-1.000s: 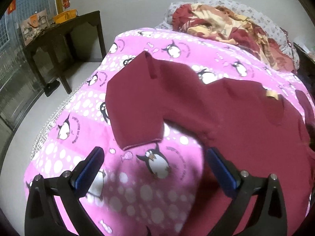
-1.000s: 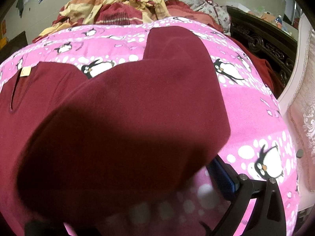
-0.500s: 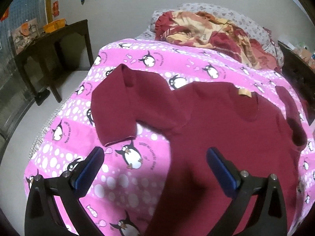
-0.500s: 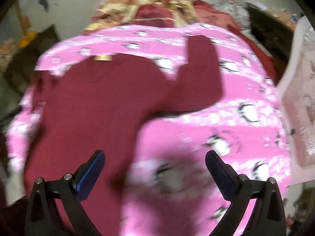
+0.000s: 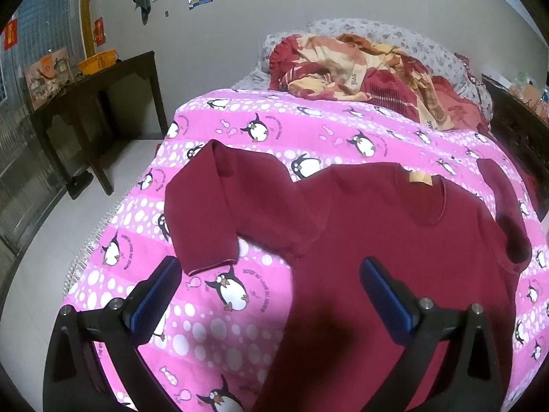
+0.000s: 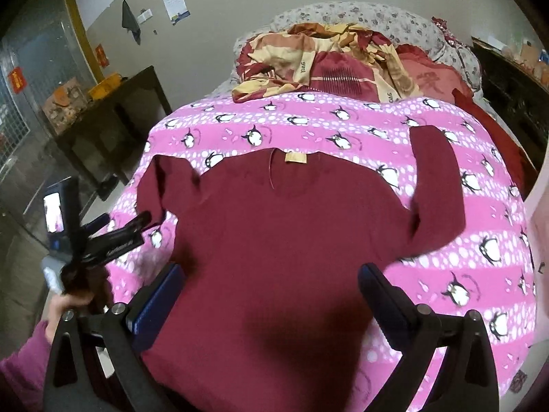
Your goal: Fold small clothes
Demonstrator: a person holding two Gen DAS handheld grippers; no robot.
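Left wrist view: sweater (image 5: 394, 240) spread flat on pink bed (image 5: 240, 326), collar far, sleeves out left and right; left gripper (image 5: 271, 295) above near left edge, jaws apart, empty. Right gripper (image 6: 271, 295) over near hem, jaws likewise apart and empty. Soft, light, limp knit, likely to sag and drag; best pinched at cuff or hem corner.

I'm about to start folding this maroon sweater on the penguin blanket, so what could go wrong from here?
1. The left sleeve is already doubled back on itself; folding it in could trap a crease.
2. The hem nearest you is hidden behind both open hand-held grippers, left and right, so a pinch there may catch the pink blanket too.
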